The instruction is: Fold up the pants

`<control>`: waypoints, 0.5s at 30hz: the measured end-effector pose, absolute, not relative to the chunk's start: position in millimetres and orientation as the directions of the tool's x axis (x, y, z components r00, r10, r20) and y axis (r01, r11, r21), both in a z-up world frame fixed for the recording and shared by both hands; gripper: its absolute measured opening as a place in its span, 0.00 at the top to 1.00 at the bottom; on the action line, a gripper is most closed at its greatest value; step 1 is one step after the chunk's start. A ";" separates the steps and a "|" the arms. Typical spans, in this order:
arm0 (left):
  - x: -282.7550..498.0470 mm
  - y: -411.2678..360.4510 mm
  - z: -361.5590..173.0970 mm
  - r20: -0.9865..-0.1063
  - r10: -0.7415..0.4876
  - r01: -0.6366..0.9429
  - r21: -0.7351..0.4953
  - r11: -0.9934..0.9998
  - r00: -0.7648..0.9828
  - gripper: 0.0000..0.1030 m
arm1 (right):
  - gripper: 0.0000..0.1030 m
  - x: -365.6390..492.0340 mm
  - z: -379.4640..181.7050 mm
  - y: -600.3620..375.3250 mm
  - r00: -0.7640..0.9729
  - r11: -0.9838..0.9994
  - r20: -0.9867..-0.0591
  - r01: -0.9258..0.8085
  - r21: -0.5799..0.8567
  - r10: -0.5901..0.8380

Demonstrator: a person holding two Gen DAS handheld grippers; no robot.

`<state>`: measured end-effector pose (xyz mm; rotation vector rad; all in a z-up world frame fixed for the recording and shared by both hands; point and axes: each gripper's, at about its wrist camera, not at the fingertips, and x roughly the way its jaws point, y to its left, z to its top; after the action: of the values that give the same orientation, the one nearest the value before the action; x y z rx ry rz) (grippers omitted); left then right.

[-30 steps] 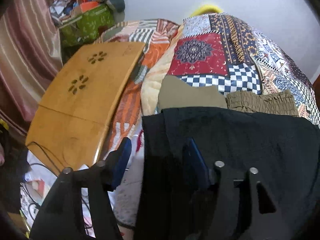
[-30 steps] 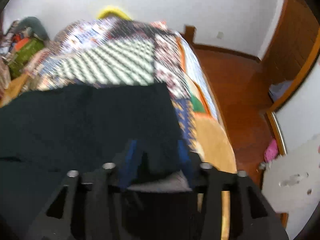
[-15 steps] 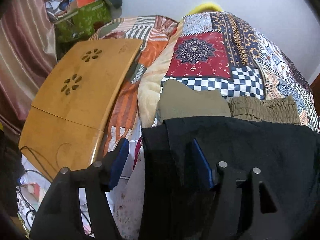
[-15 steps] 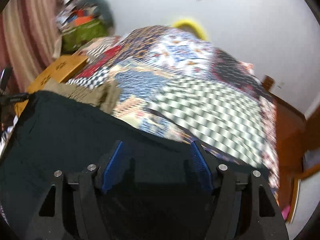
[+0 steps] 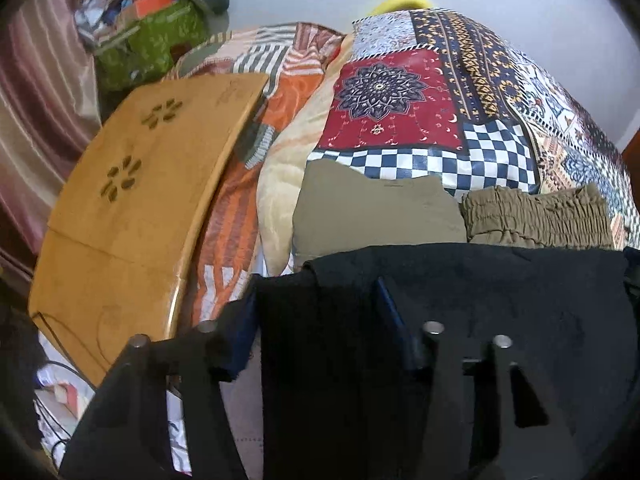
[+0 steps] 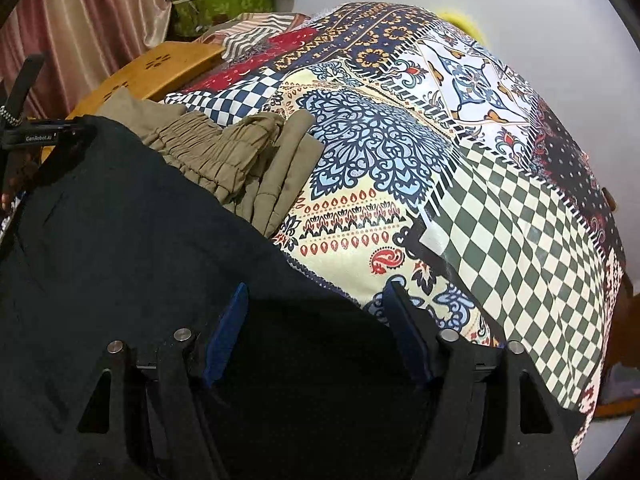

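Black pants (image 5: 500,308) lie spread on the patchwork bedspread at the near edge of the bed; they also show in the right wrist view (image 6: 132,248). My left gripper (image 5: 316,308) is open, its blue pads either side of the pants' left corner. My right gripper (image 6: 316,312) is open over the pants' right edge, the cloth lying between its fingers. Neither pair of pads presses the cloth.
Folded olive pants (image 5: 376,212) and an olive garment with an elastic waistband (image 5: 536,216) lie just beyond the black pants. A wooden lap table (image 5: 132,208) sits at the left of the bed. Green bags (image 5: 148,44) and a curtain (image 5: 36,92) stand far left.
The right gripper has swung left across the bed from the right-hand floor side and opened wider. The left gripper has stayed open and shifted slightly; the pants lie lower.
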<state>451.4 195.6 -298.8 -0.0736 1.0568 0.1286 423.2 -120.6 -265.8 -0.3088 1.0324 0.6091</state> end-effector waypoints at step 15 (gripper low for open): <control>442.8 169.6 -242.6 -0.788 0.165 -0.115 0.120 0.986 0.594 0.76 | 0.96 420.6 -245.6 -124.8 0.476 0.832 -0.814 -0.555 0.017 0.334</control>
<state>442.8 169.6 -242.6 0.0582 0.9211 0.1632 420.6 -124.8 -245.6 -0.2642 0.9271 0.5513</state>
